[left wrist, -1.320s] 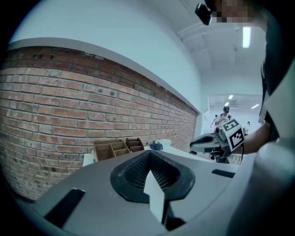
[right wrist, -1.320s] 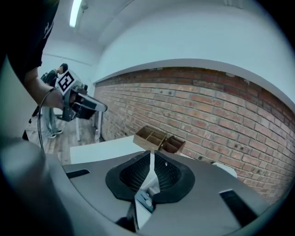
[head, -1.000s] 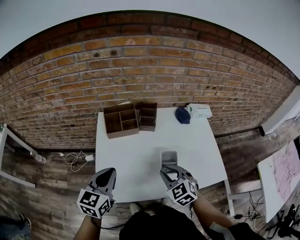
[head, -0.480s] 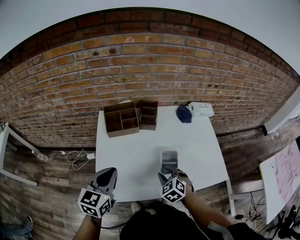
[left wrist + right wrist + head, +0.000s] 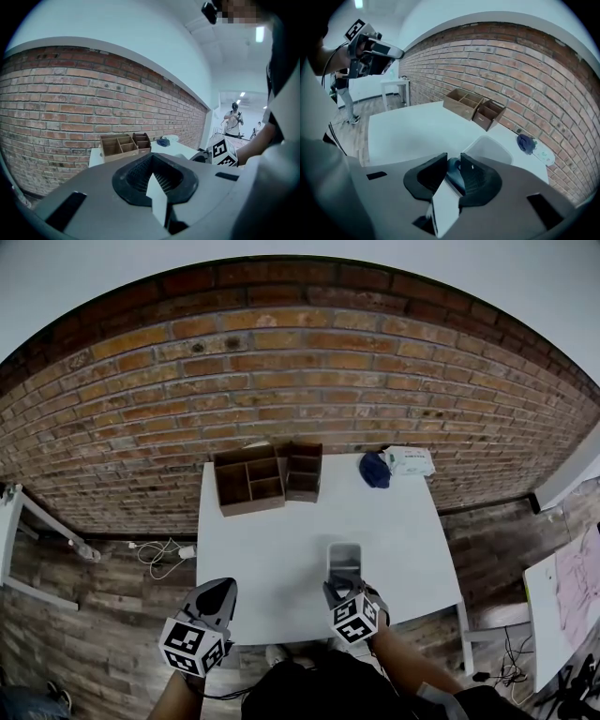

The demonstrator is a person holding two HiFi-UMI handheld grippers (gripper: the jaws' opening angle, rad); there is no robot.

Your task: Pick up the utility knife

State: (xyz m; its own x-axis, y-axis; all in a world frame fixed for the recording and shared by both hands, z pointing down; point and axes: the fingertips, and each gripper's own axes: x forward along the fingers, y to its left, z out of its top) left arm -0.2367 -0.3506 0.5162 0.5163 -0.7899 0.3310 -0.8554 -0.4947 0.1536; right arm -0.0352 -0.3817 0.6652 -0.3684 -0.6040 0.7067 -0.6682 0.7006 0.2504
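Note:
In the right gripper view the utility knife (image 5: 453,171), a blue-grey handle, sits between the jaws of my right gripper (image 5: 453,161). The jaws are closing and the knife fills the gap, touching both pads. In the head view that gripper (image 5: 343,589) is low over the white table (image 5: 272,549), at the near end of a grey tray (image 5: 344,557), and hides the knife. My left gripper (image 5: 216,592) hangs off the table's near left corner. Its jaws meet at the tips with nothing between them (image 5: 152,161).
Two wooden organisers (image 5: 248,479) (image 5: 302,471) stand at the table's far edge by the brick wall. A dark blue cloth (image 5: 375,469) and a white packet (image 5: 410,460) lie at the far right corner. Cables lie on the floor at left (image 5: 155,554).
My right gripper has sunk towards the table and drawn in at the tray's near end. The left gripper has stayed where it was.

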